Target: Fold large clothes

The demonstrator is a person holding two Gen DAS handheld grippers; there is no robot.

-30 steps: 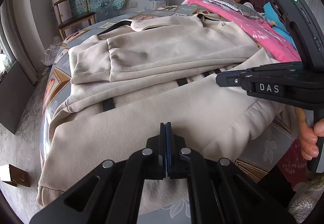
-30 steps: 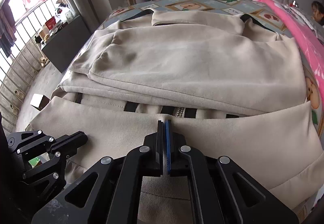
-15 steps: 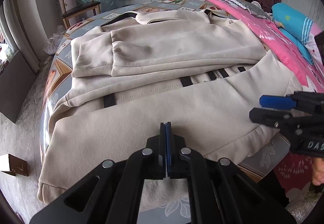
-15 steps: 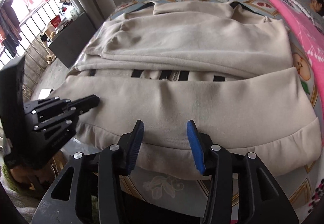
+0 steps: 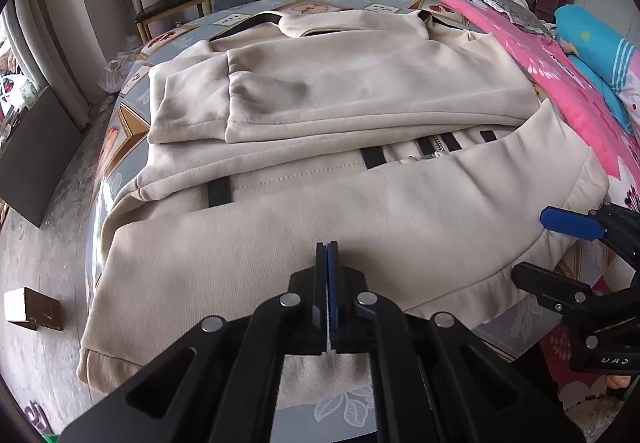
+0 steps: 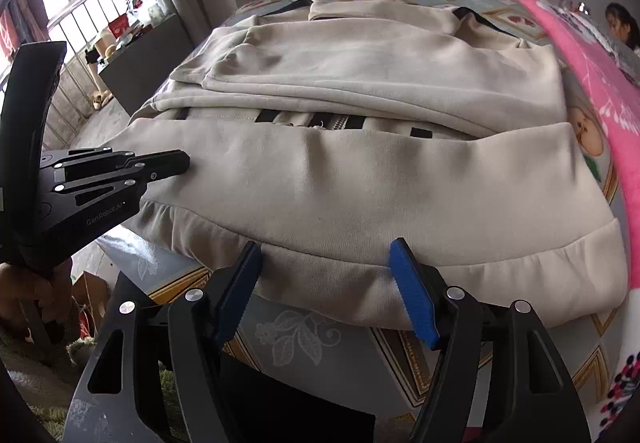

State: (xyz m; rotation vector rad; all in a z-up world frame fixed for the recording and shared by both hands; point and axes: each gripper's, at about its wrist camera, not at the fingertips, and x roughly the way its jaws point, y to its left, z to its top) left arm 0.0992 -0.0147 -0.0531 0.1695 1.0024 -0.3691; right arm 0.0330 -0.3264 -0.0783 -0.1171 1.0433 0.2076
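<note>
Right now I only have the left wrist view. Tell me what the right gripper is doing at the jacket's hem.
Observer: The right gripper has just been opening its jaws. They stand wide, and the hem of the jacket crosses the gap between the pads, unpinched.
Operator: Now check my left gripper from the side.
Observer: The left gripper is shut, its tip at the left end of the jacket's folded-over front. I cannot tell whether it touches the cloth.
Operator: Say what lies in front of the hem.
Observer: Bare patterned table shows between the hem and the right gripper's body.
</note>
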